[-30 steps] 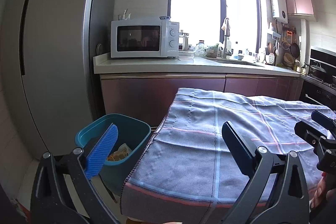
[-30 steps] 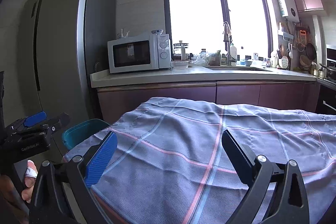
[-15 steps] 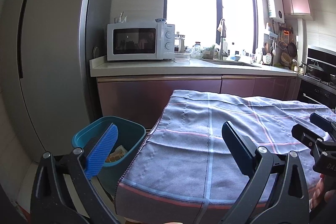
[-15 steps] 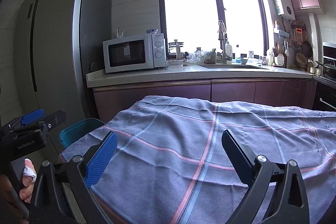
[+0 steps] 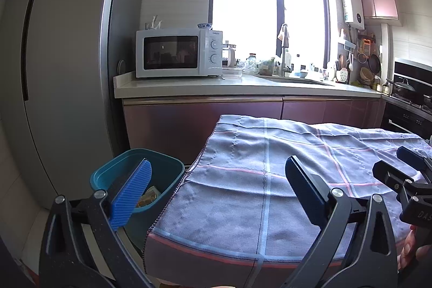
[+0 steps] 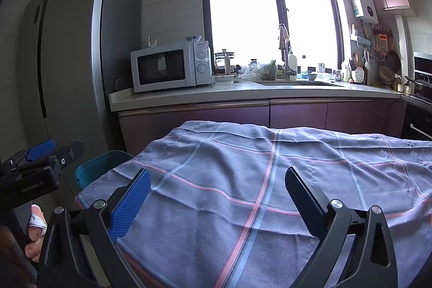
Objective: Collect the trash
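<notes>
You look nearly done: both your left claw [image 5: 216, 190] and right claw [image 6: 216, 193] gape empty, scraps lie in the teal plastic bin [image 5: 164, 172], and the grey checked cloth-covered bench [image 6: 270, 180] shows no trash

Empty, parted right gripper [image 6: 216, 193] above tablecloth [image 6: 270, 180]

Checked cloth [image 5: 270, 180] over, seemingly, a table.

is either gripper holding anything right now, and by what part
Nothing is held. The left gripper and right gripper are both open and empty above the cloth.
</notes>
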A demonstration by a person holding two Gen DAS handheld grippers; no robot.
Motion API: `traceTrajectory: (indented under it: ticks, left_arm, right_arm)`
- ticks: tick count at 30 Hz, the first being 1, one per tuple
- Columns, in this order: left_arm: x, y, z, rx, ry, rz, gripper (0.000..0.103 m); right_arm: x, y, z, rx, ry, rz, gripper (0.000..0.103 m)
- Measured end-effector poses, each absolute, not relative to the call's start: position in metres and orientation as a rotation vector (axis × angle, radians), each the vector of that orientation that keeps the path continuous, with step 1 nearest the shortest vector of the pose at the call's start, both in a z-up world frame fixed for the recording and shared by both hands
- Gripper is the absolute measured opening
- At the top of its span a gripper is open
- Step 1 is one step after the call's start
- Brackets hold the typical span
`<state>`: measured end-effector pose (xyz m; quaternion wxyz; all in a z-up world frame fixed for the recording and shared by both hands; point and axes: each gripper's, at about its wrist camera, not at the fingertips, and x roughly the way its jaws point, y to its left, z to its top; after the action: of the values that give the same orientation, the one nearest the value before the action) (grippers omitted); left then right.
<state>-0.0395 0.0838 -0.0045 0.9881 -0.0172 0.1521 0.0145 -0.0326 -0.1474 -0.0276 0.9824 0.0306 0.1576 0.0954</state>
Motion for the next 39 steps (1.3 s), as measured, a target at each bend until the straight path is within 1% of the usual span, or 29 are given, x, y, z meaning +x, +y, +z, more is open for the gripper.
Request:
traceTrajectory:
  ticks: [30,39]
  left_arm:
    - [-0.035,0.079,-0.011,-0.033,0.311,0.019,0.098]
    - [-0.026,0.076,-0.015,-0.044,0.338,-0.011,0.098]
  right_arm:
    - [-0.032,-0.151,-0.035,0.073,0.327,0.179,0.096]
    - [-0.031,-0.156,-0.036,0.082,0.329,0.165,0.096]
